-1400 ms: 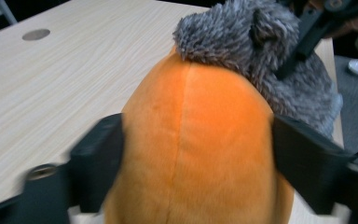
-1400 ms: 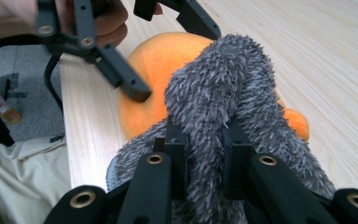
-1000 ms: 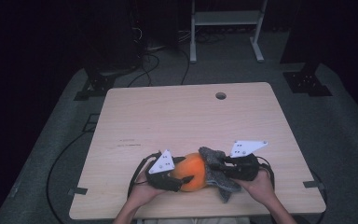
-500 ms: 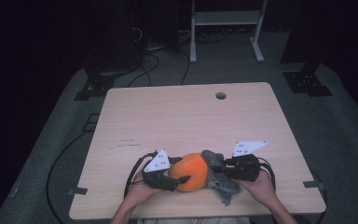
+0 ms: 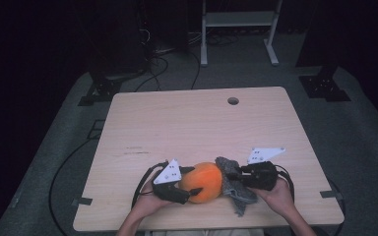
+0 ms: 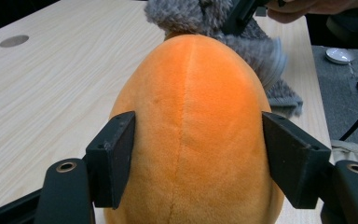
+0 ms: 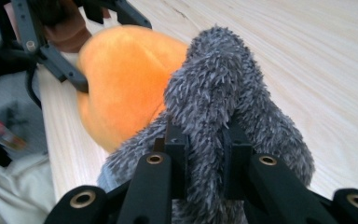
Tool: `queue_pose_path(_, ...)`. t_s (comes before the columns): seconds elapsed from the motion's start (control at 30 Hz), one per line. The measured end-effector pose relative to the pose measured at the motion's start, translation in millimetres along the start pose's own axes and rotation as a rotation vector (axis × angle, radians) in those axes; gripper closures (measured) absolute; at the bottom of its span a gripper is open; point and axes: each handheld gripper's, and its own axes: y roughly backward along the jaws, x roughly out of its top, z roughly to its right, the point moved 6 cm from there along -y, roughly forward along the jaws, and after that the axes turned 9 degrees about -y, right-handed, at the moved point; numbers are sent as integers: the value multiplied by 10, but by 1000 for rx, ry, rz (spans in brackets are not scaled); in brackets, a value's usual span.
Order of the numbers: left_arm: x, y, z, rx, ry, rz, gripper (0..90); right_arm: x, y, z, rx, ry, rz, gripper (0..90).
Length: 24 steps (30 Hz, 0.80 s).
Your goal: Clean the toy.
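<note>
Near the front edge of the worktop [image 5: 177, 123], about midway across, lies an orange plush [image 5: 203, 182] with a grey furry part [image 5: 234, 184] on its right side. The left gripper [image 5: 189, 183] sits at the plush's left end with its jaws either side of the orange body; in the left gripper view the left pad lies against the fabric, while the right pad stands just beside it — a slack hold at most, the jaws having just been opening a little. The right gripper [image 7: 204, 154] comes in from the right, its jaws nearly closed — pinching a fold of the grey fur between the pads.
</note>
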Motion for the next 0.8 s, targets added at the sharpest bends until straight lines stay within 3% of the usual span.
queue_pose_path(0.03,4,-7,5,-3,-2,3,299,46,37,-35,32,-19,35,757)
queue_pose_path(0.1,6,-15,11,-4,-3,7,298,139,55,-103,49,3,64,757)
queue_pose_path(0.17,-6,0,1,-2,3,5,298,178,2,-121,31,34,48,758)
queue_pose_path(0.27,-21,13,-18,1,23,11,295,51,-80,-35,6,19,-1,759)
queue_pose_path(0.37,-1,-12,-6,-2,12,11,290,2,-20,-18,-23,30,-12,758)
queue_pose_path(0.47,12,-35,8,-4,7,16,287,151,43,-177,23,63,48,758)
queue_pose_path(0.53,6,-26,6,-4,11,12,288,216,-5,-241,26,90,47,758)
queue_pose_path(0.63,3,-12,0,0,18,11,289,138,-92,-139,12,69,12,759)
queue_pose_path(0.7,11,-20,5,0,10,9,288,68,-67,-63,11,34,-10,761)
queue_pose_path(0.73,20,-30,6,-2,8,12,287,48,-43,-50,-7,40,-19,761)
queue_pose_path(0.8,32,-47,5,1,0,6,287,91,4,-108,26,35,14,761)
